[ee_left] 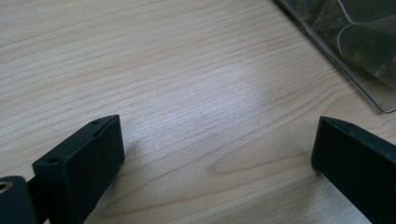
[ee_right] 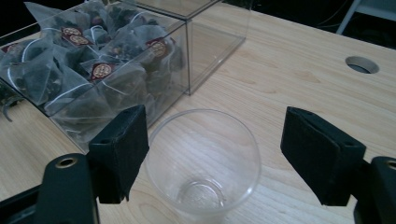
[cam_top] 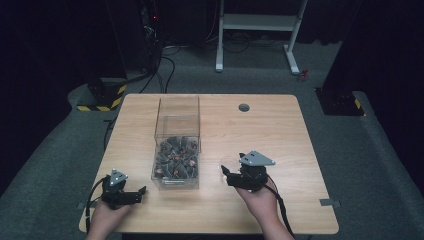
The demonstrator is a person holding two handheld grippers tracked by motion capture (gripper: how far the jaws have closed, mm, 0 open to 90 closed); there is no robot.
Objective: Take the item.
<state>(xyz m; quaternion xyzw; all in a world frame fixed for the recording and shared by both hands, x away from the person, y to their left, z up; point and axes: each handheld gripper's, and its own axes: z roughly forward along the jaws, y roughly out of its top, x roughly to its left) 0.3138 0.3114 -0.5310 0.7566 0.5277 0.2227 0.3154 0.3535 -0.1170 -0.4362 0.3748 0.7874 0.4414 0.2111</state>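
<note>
Grasping the cup is the step in hand, by my read.

Worktop (cam_top: 280,125): light wood, cable hole at the far side. Nothing crowds the near right area.

Clear box (cam_top: 176,150): stands mid-worktop, two compartments. Near one is packed with tea bags (ee_right: 100,70), far one looks empty. In the right gripper view the box wall sits just beside the left jaw, so keep that jaw off it when closing.

Right hand-held gripper (cam_top: 226,172): right of the box, jaws pointing toward it, spread apart, not pressing on anything. Left hand-held gripper (cam_top: 141,191): low over the worktop left of the box, jaws wide, bare wood between them (ee_left: 215,140). Leave it parked.

Cup (ee_right: 203,161): clear plastic, upright, empty, standing on the worktop between the right jaws. Left pad is at or very near the rim; right pad stands well clear, so the cup is off-centre in the grip.

How to do it well:
- Shift toward the right pad's side to centre the cup before closing.
- Drop the pads a bit below the rim; the wall is thin and tapers.
- Close gently: hard squeeze will buckle it, one-sided contact will tip or skate it.
- Lift straight up, away from the box.
</note>
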